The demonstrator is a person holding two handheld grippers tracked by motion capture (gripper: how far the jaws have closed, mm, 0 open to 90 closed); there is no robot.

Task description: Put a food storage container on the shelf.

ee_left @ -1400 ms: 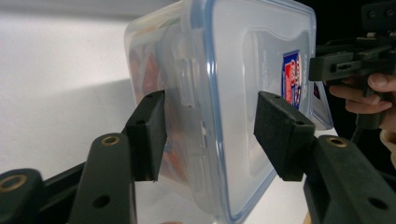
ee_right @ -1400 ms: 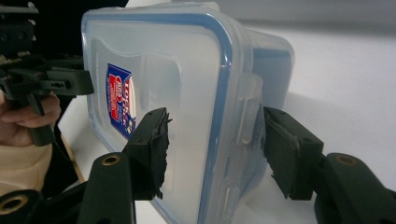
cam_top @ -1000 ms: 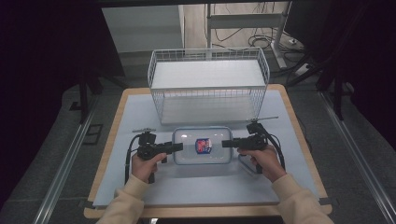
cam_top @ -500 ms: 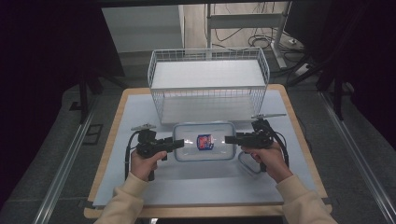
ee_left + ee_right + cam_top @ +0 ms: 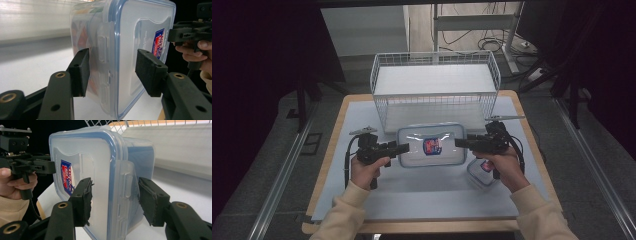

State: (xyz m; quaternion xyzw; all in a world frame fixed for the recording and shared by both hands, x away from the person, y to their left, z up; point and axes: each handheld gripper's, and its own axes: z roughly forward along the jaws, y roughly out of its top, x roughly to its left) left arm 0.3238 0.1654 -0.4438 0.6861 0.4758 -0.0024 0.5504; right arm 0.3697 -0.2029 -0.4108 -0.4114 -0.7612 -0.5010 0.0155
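High view: left tool point(image 5: 403, 148) and right tool point(image 5: 460, 143) clamp the lidded container point(image 5: 430, 145) by its ends, lifted; placing into the wire basket point(image 5: 435, 90) remains.

1. Looks like a lab or recording rig, definitely not someone's home.
2. The wooden table point(image 5: 327, 165) wears a plain pale mat point(image 5: 362, 115), and dark curtains point(image 5: 267, 50) close in both sides.
3. Loose cables point(image 5: 472, 20) sprawl over the bare floor behind, around metal table legs point(image 5: 512, 35).
4. Metal rails point(image 5: 282, 175) run along the floor either side of the table, like a fixed setup.
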